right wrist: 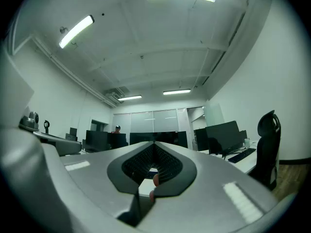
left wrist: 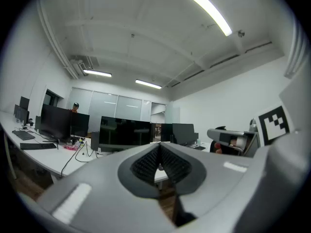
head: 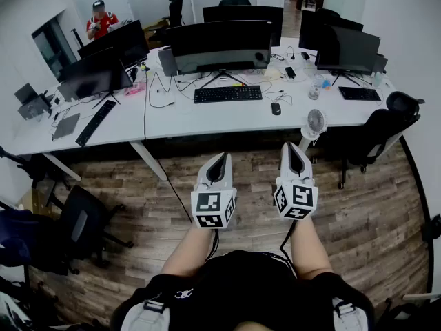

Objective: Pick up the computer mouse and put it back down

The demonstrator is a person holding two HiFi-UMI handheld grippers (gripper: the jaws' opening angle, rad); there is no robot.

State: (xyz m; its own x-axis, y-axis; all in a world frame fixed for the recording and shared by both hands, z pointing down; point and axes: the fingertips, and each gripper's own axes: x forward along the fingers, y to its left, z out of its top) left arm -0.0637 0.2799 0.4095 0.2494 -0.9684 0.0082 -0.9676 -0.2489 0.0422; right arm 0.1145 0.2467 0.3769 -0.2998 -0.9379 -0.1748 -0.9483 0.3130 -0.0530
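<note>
A small black computer mouse (head: 275,108) lies on the white desk (head: 207,119), just right of the black keyboard (head: 228,94). Both grippers hang side by side over the wooden floor, well short of the desk. My left gripper (head: 220,158) has its jaws together with nothing between them. My right gripper (head: 295,147) is likewise shut and empty. In the left gripper view the closed jaws (left wrist: 159,166) point level at the monitors. In the right gripper view the closed jaws (right wrist: 154,169) face the same row of desks. The mouse is hidden in both gripper views.
A curved monitor (head: 220,45) stands behind the keyboard, with more monitors on either side. A small white fan (head: 315,123) sits at the desk's front edge near a black office chair (head: 382,126). Another chair (head: 83,223) stands at the left. A person in red (head: 101,21) stands at the back.
</note>
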